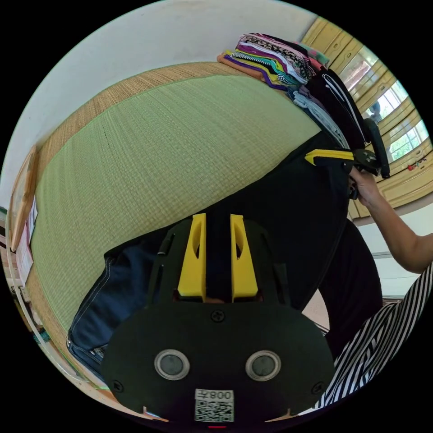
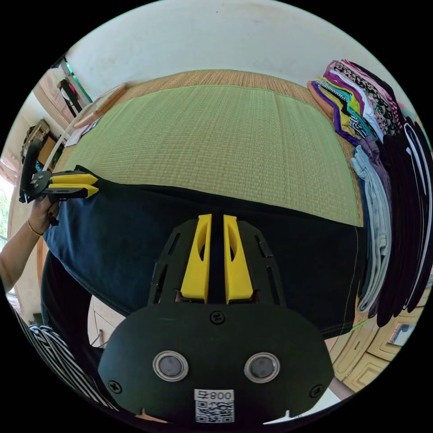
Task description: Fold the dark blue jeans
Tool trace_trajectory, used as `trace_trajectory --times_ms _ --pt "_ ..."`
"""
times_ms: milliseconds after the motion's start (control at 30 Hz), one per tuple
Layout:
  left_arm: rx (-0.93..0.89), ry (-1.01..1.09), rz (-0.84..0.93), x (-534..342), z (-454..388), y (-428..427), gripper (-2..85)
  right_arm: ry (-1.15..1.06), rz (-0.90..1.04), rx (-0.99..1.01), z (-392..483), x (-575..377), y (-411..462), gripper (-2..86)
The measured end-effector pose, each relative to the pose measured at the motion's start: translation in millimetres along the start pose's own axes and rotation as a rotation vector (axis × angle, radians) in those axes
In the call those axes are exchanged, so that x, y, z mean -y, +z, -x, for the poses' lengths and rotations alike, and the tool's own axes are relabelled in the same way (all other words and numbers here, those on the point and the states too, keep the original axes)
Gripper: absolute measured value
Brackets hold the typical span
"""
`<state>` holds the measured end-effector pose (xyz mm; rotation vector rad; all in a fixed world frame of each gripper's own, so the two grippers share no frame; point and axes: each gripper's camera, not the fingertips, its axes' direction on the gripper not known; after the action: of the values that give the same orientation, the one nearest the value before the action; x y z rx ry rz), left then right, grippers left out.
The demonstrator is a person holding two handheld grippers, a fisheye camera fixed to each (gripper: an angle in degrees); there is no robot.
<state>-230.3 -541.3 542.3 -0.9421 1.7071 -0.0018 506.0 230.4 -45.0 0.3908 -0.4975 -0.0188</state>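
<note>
Dark blue jeans (image 2: 135,243) hang stretched between two hand-held grippers at the near edge of a green woven mat (image 2: 216,135), their far edge resting on the mat just ahead of the tools and the rest drooping below them toward the person's striped clothing (image 1: 379,343). In the left gripper view, the left gripper (image 1: 218,257) has its yellow jaws drawn close on a band of the dark denim that runs between them; white-stitched seams (image 1: 97,288) show to that tool's left. The right gripper (image 2: 216,257) appears likewise clamped on the cloth in its own view, its jaws nearly together with fabric between. Each tool is also caught from the side in the other's camera, jaws closed at the jeans' edge, a hand (image 1: 365,185) behind it. Beyond the right gripper and off to its right stands a stack of folded clothes (image 2: 356,103), with more garments (image 2: 379,216) ranged beside it. The step in hand looks like the spreading or first carry of the garment: the denim is taut and level between the tools. The next move probably calls for both grippers to travel forward together over the mat, keeping their hold even so the fabric lies flat without bunching.
</note>
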Motion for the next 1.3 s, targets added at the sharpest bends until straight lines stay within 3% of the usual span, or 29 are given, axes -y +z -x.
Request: trace_trajectory --times_ms 267,533,633,867,1300 --pt "-0.082 -0.044 -0.054 -39 30 -13 1.0 0.03 -0.04 0.034 26 25 17 0.3" --pt "-0.106 -0.061 -0.103 -68 54 -23 0.5 0.023 -0.057 0.005 42 48 37 3.6" --pt "-0.099 -0.049 -0.101 -77 61 -22 0.6 -0.112 -0.02 0.002 59 57 53 8.0" --pt "-0.131 -0.068 -0.102 -98 86 -16 0.6 -0.464 0.111 -0.109 106 87 94 6.9" --pt "-0.167 -0.084 -0.154 -133 123 -26 0.6 -0.448 0.072 -0.124 127 110 115 0.5"
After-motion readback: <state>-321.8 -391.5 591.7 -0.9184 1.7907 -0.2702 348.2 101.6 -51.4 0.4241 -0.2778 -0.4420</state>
